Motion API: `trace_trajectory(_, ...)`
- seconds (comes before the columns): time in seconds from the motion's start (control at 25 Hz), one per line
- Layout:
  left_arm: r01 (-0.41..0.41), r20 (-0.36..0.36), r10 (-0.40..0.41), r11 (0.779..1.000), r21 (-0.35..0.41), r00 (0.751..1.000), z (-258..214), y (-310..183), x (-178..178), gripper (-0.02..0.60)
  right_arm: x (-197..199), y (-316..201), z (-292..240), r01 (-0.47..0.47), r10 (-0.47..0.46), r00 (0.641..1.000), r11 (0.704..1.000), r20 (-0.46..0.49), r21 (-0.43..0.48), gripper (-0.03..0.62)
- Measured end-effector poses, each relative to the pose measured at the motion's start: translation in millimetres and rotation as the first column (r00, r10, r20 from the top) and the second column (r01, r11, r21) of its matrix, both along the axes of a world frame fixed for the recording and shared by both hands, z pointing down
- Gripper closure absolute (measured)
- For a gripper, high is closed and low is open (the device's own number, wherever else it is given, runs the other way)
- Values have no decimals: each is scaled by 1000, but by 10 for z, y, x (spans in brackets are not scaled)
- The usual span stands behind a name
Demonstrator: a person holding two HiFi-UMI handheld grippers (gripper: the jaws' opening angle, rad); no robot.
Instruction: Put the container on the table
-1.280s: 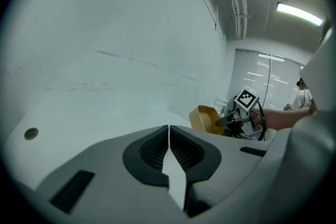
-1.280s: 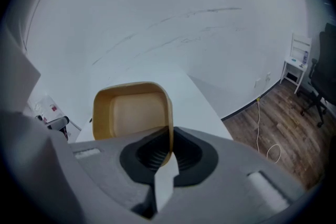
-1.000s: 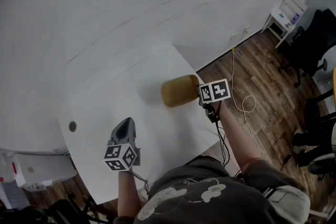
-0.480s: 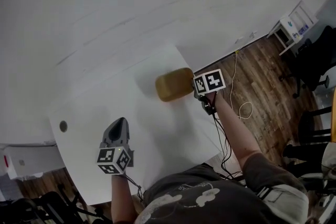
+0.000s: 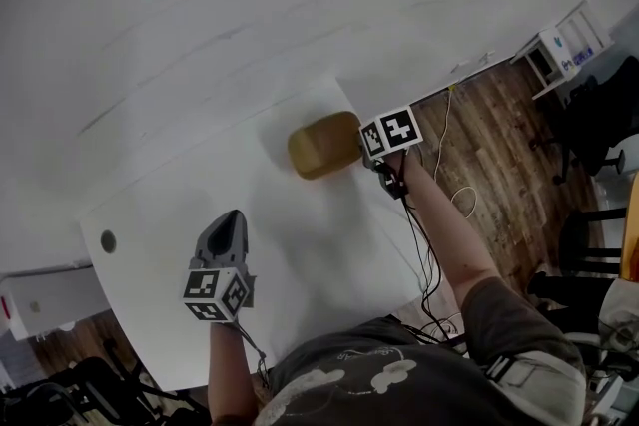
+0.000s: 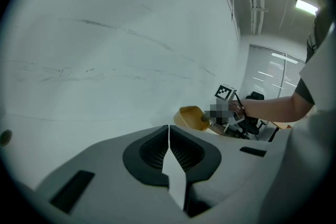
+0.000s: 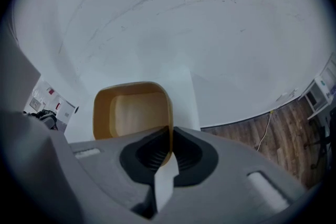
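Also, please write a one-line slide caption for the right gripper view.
Right gripper shut on the rim of an empty mustard-yellow, rounded-square container at the corner of a white table.

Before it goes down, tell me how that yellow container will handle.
Probably stiff: the container shows no bend though the right gripper pinches only one thin wall. Likely light: it looks empty and hangs from that single pinch. Held off-centre, it may tip when it meets the table.
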State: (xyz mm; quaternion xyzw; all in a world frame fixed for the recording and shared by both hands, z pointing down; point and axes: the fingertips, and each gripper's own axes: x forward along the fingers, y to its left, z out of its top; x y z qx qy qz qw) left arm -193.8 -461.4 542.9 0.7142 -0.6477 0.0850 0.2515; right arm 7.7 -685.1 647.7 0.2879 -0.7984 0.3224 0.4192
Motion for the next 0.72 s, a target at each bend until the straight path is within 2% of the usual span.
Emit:
trace_trajectory(0.32, 14, -2, -14, 1000, -10, 1000, 93, -213, -172, 568, -208, -342, 148, -25, 24, 1000, 999, -20, -44, 588)
trace_trajectory(0.56, 27, -13, -27, 999, -23, 1000, 177, -313, -253, 568, -290, -550, 207, 13, -20, 993, 998, -113, -61, 588)
trace_trajectory(0.72, 25, -17, -25, 999, -34, 1000, 242, -338, -242, 568, -358, -589, 235, 26, -37, 989, 997, -141, -76, 588)
